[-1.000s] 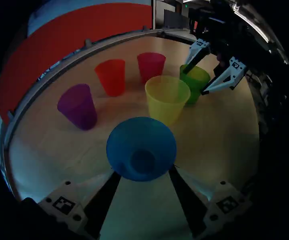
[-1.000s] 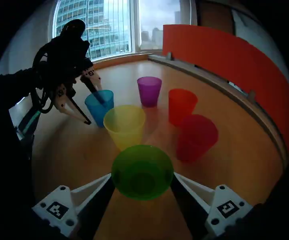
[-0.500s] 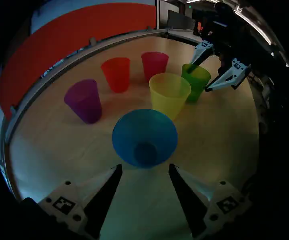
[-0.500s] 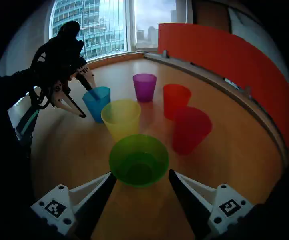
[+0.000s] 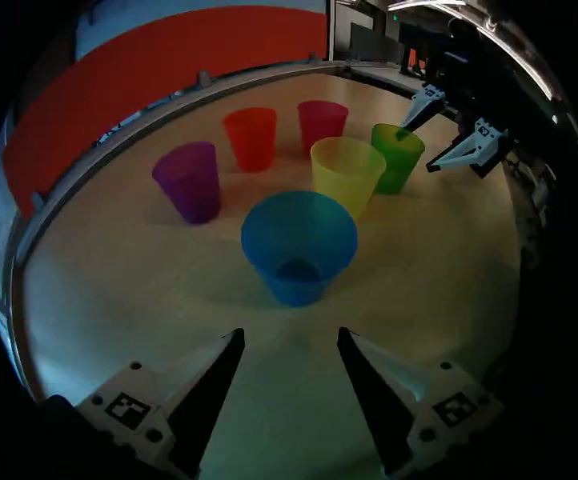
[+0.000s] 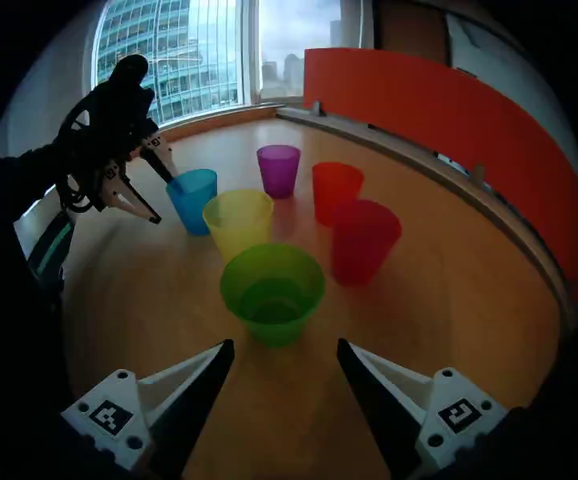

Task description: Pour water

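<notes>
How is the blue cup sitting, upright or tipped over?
Upright: the blue cup rests base-down on the table, mouth facing up, just ahead of the open left gripper.

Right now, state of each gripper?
Left gripper: open, holding nothing; blue cup stands ahead of it.
Right gripper: open, holding nothing; green cup stands ahead of it.
</notes>
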A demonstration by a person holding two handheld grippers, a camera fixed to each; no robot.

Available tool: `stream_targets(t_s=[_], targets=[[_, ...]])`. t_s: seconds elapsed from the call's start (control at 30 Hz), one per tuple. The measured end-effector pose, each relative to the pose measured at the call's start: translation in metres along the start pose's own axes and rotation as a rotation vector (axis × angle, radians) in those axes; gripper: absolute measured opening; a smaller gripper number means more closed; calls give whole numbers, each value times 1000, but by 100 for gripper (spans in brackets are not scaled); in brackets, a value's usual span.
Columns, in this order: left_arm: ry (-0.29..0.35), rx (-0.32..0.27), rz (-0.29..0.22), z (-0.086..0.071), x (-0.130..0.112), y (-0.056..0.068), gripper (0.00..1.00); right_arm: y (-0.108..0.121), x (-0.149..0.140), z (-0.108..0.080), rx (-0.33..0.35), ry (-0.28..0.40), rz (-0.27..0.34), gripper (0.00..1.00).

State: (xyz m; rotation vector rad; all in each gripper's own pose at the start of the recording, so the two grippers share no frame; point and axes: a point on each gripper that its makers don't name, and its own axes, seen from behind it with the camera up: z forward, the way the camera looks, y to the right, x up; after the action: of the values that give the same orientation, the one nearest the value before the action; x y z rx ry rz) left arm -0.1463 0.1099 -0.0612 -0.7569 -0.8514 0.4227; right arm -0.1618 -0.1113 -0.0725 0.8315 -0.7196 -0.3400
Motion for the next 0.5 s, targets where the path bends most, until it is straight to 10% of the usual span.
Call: stream_targets(t_s=[0.5], targets=[[27, 63, -39, -15, -3, -12, 86, 2, -3, -11, -46, 23, 20, 100]])
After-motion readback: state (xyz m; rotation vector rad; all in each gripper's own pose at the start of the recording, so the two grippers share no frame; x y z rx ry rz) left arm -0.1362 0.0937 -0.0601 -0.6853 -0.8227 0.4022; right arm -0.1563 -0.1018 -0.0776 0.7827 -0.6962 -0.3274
